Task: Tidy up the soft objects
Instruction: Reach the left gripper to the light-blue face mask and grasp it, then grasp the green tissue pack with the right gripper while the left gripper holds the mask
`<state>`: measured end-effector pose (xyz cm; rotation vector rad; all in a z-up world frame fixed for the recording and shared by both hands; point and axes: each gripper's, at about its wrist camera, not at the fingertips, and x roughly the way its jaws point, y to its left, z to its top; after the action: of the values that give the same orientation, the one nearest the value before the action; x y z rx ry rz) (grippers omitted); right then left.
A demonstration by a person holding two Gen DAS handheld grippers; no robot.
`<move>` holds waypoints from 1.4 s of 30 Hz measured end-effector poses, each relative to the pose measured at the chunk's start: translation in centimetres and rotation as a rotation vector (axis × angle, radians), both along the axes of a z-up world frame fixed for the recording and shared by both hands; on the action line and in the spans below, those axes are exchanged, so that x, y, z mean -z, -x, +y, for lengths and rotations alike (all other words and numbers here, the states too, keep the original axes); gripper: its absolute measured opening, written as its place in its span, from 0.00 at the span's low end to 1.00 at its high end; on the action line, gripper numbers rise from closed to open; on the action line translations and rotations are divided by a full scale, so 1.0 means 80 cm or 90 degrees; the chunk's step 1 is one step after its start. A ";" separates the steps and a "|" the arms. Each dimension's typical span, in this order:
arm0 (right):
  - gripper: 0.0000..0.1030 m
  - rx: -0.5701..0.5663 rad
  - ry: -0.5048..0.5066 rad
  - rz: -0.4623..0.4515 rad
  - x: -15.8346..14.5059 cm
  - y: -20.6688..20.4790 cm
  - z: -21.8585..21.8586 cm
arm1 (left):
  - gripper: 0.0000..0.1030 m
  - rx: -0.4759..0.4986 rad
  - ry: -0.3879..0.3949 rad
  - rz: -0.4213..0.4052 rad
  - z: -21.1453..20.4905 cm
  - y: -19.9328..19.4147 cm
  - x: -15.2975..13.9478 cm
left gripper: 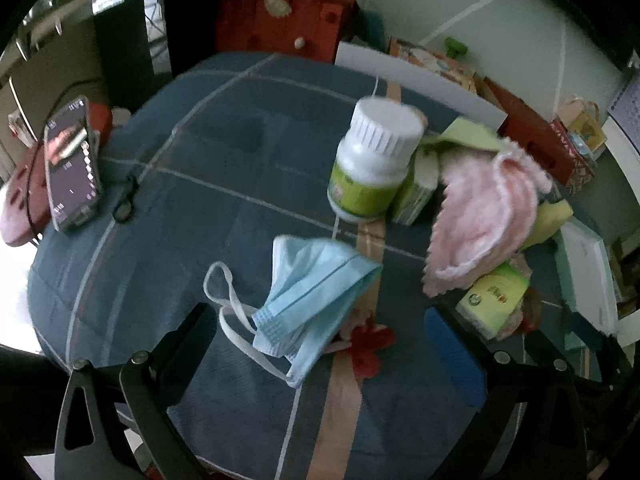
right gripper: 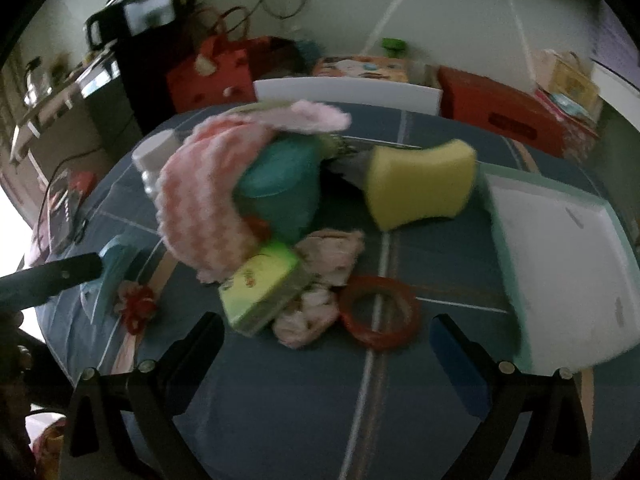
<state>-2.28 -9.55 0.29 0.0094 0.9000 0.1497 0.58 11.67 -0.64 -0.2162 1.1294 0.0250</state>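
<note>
Both views are motion-blurred, so labels and fine texture cannot be read. The pink cloth (right gripper: 200, 204) drapes over a teal container (right gripper: 280, 192), hiding most of it; the white pill bottle (left gripper: 370, 160) shows only as a partial shape behind the cloth in the right wrist view. The white tray (right gripper: 568, 264) with a teal rim is cut off at the right edge.

The left gripper (left gripper: 320, 344) hovers over the blue face mask (left gripper: 308, 300), jaws spread wide and empty; the mask lies crumpled on the blue checked worktop (left gripper: 220, 200), partly covering a red flower ornament (left gripper: 368, 344). The right gripper (right gripper: 328, 344) is likewise wide open and empty, with a floral fabric piece (right gripper: 320, 280) and a red ring (right gripper: 380, 312) just ahead. A green box (right gripper: 260, 288) touches the fabric. The yellow sponge (right gripper: 420, 188) stands tilted beside the tray. A phone (left gripper: 72, 164) rests at the far left.
</note>
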 end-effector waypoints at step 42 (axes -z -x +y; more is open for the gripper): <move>0.75 -0.096 0.101 -0.018 0.027 -0.027 0.080 | 0.25 -0.006 0.047 -0.029 0.031 -0.036 0.037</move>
<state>-0.14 -3.12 -1.88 -0.2078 0.8830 0.2172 3.43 14.16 -3.58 -0.2860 1.0851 -0.0135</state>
